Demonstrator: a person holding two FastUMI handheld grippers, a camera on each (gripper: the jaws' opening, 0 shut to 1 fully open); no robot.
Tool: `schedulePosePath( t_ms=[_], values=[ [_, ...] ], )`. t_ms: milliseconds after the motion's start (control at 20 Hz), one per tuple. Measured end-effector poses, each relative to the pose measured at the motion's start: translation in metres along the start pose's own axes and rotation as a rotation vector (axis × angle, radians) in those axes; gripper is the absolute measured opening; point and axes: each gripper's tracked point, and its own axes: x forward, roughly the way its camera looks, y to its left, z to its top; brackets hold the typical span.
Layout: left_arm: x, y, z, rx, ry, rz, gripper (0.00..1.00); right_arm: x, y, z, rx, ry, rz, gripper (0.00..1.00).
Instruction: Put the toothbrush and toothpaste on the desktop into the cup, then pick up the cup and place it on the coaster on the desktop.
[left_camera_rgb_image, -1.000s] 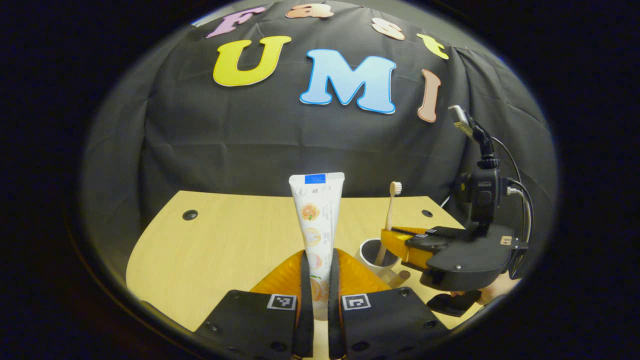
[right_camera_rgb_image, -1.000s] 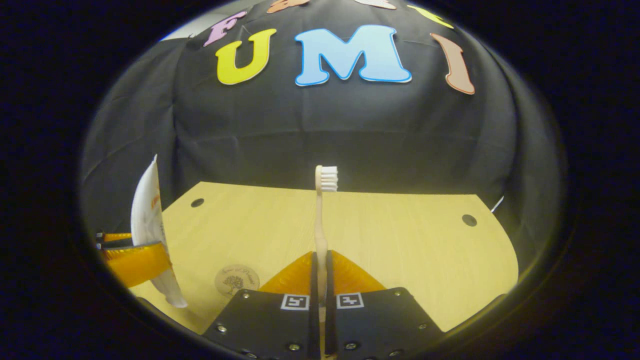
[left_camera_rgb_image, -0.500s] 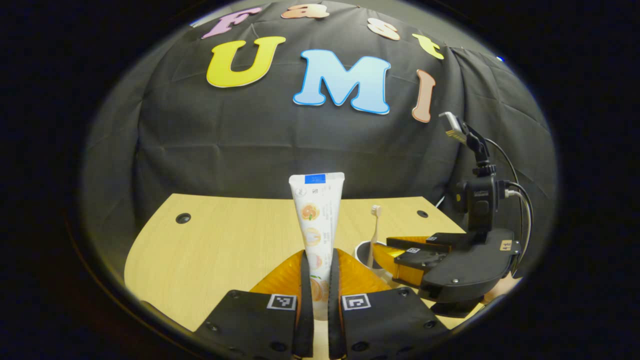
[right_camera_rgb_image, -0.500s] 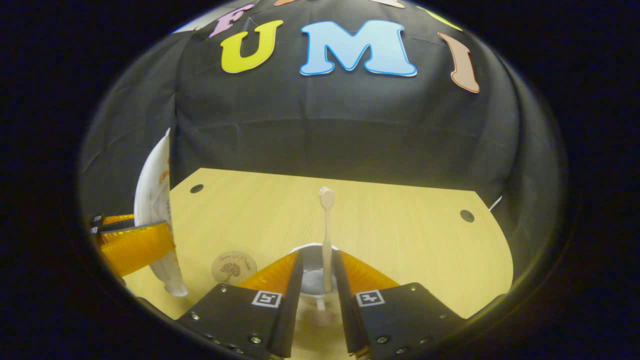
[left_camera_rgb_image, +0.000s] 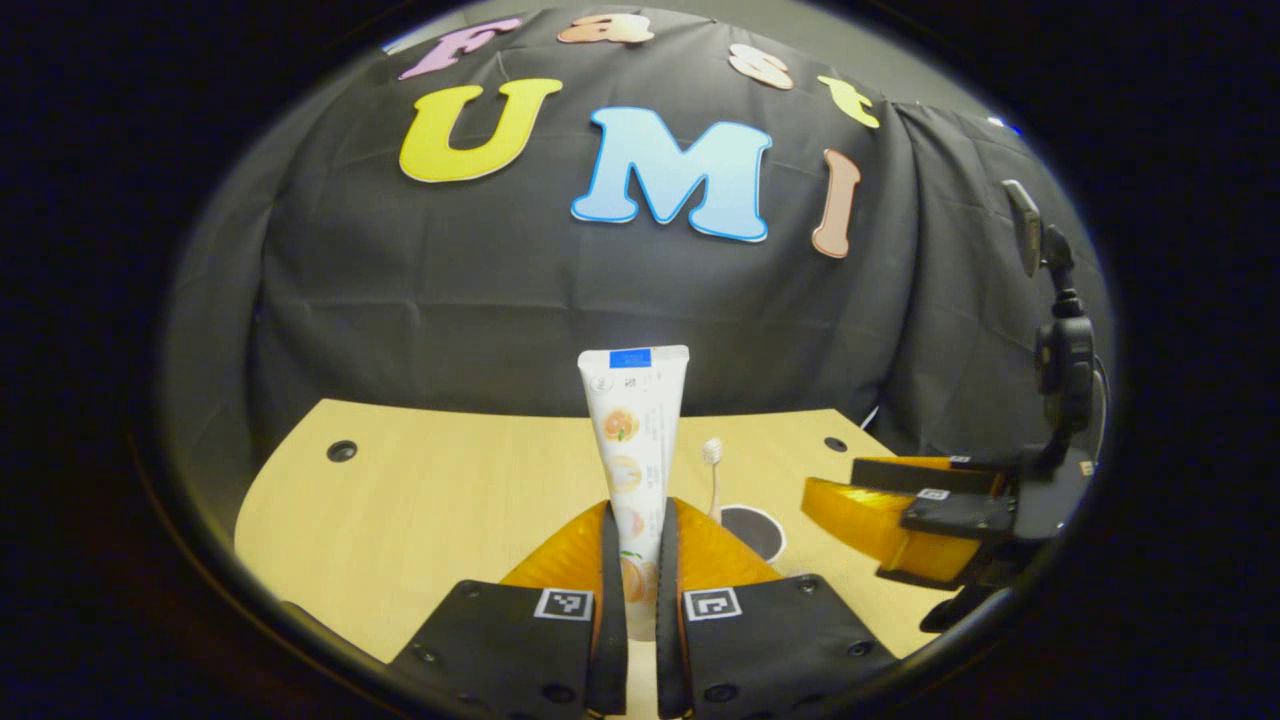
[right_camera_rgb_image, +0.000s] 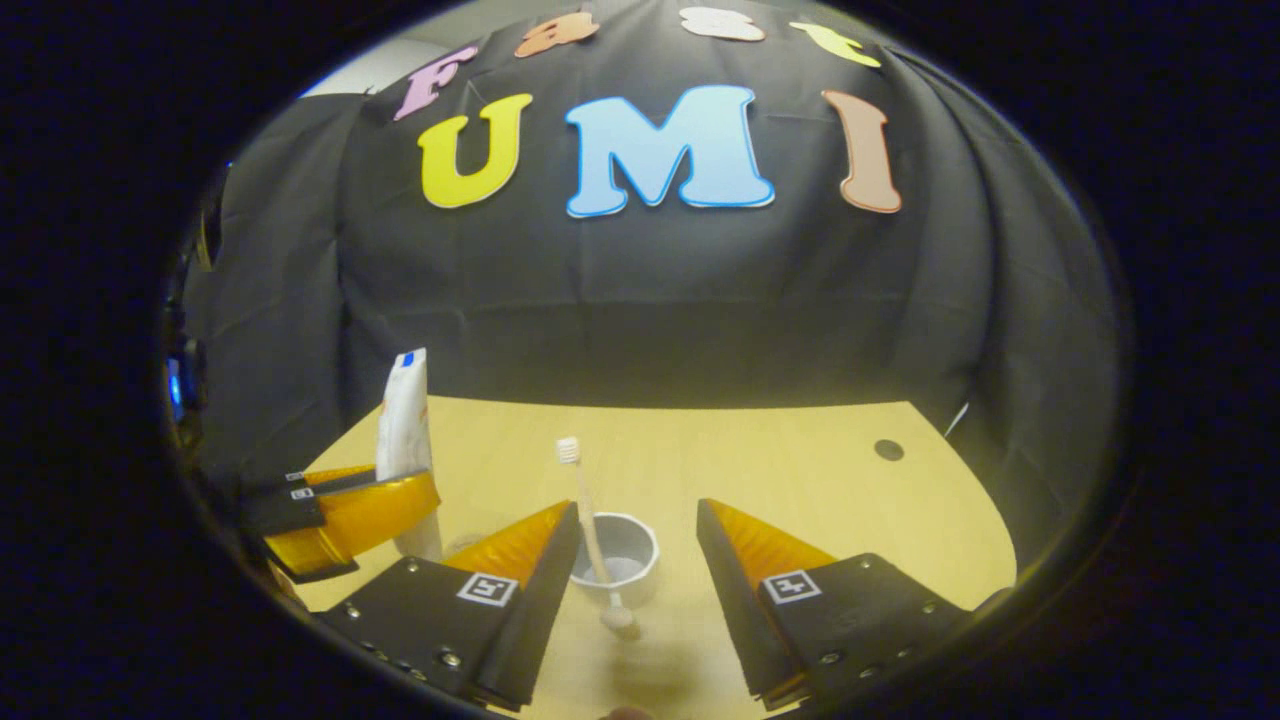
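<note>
White, fruit-printed toothpaste tube (left_camera_rgb_image: 632, 450) stood clamped in the left tongs (left_camera_rgb_image: 640, 600); right tongs (right_camera_rgb_image: 637, 560) gaped, the pale toothbrush (right_camera_rgb_image: 588, 510) in the white cup (right_camera_rgb_image: 622, 560). Next: lower the tube in.

Booth surroundings
A pale wooden desktop (right_camera_rgb_image: 800, 470) with round dark holes (right_camera_rgb_image: 888, 450) is backed by a creased black cloth wall (right_camera_rgb_image: 650, 290).

Right gripper (right_camera_rgb_image: 640, 520) is wide open over the desk (right_camera_rgb_image: 800, 470), toothbrush (right_camera_rgb_image: 585, 505) leaning in the cup (right_camera_rgb_image: 618, 560) between its fingers. Left gripper (right_camera_rgb_image: 345, 505) off to the side pinches the upright toothpaste (right_camera_rgb_image: 403, 430)
</note>
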Motion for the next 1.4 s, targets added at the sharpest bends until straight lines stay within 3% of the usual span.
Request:
schedulePosePath(
  t_ms=[300, 650, 800, 1400],
  values=[
    [0.017, -0.029, 0.034, -0.022, -0.143, -0.074, 0.18, -0.049, -0.042, 0.010, 0.035, -0.051, -0.093, 0.78],
    [0.042, -0.055, 0.046, -0.085, -0.225, -0.138, 0.18, -0.082, -0.066, -0.026, 0.087, 0.010, -0.150, 0.78],
    [0.059, -0.059, 0.042, -0.126, -0.235, -0.137, 0.18, -0.086, -0.067, -0.042, 0.073, 0.047, -0.148, 0.78],
    [0.087, -0.077, -0.027, -0.019, -0.141, -0.131, 0.17, -0.080, -0.045, -0.050, 0.074, 0.085, -0.079, 0.78]
  ],
)
